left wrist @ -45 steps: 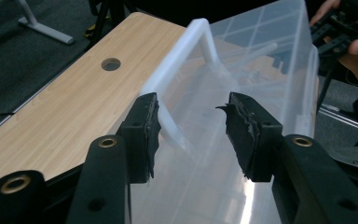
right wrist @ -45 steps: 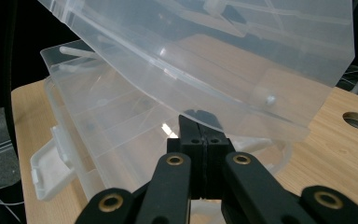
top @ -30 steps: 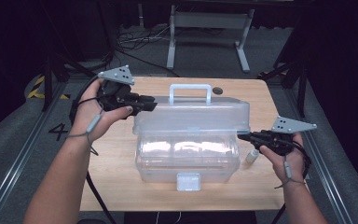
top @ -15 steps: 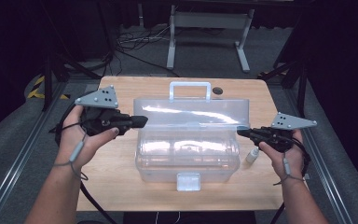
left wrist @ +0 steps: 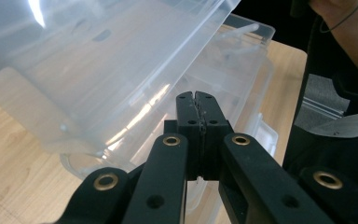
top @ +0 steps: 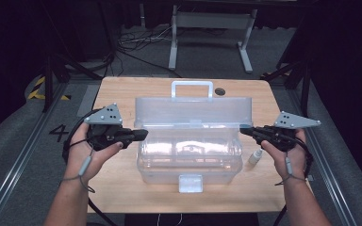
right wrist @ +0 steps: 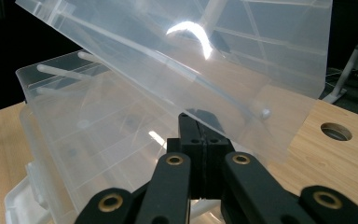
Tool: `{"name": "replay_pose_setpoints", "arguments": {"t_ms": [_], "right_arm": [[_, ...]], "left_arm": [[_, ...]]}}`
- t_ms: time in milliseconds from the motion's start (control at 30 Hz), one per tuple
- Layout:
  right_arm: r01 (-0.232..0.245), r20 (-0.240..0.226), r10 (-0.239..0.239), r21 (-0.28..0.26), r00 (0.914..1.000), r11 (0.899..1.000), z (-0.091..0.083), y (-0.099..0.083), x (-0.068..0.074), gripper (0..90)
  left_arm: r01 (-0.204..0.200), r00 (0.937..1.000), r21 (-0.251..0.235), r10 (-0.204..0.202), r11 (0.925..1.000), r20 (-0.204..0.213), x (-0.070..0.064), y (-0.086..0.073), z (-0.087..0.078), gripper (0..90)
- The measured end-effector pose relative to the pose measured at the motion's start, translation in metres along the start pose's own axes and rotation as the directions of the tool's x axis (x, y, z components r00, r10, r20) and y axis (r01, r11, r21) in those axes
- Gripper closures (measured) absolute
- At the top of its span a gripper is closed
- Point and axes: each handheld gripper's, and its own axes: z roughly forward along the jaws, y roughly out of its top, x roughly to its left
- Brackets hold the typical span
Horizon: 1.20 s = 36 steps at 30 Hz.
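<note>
Standing in the table [top: 122, 188] middle: clear plastic box [top: 188, 157], its lid [top: 193, 113] raised and tilted toward the far side.
Left gripper [top: 143, 133]: jaws pressed together, tip just beside the box's left end, under the lid edge.
Right gripper [top: 243, 132]: jaws together, tip at the box's right end; perhaps touching the lid corner, the view is not clear enough.
Small bottle [top: 255, 157]: on the table, just right of the box.
</note>
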Motion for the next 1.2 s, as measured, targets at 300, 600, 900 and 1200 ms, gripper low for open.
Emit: {"name": "replay_pose_setpoints", "arguments": {"t_ms": [300, 600, 900, 1200], "right_arm": [[-0.014, 0.002, 0.014, -0.012, 0.9999, 1.000, 0.000, 0.000, 0.000, 90.0], [-0.008, 0.001, 0.008, -0.011, 1.0000, 1.000, 0.000, -0.001, 0.001, 90.0], [-0.004, 0.012, 0.004, -0.006, 0.9999, 1.000, 0.003, -0.003, 0.000, 90.0], [-0.002, 0.010, 0.002, -0.003, 0.9999, 1.000, 0.005, -0.004, 0.000, 90.0]], "left_arm": [[0.049, 0.9969, -0.003, -0.049, 0.9988, -0.062, 0.010, -0.012, 0.012, 89.7], [0.091, 0.9895, -0.017, -0.093, 0.9957, -0.111, 0.021, -0.020, 0.023, 89.7], [0.112, 0.9847, -0.070, -0.120, 0.9913, -0.126, 0.026, -0.023, 0.028, 89.7], [0.124, 0.9811, -0.101, -0.137, 0.9872, -0.137, 0.029, -0.022, 0.030, 89.8]]}}
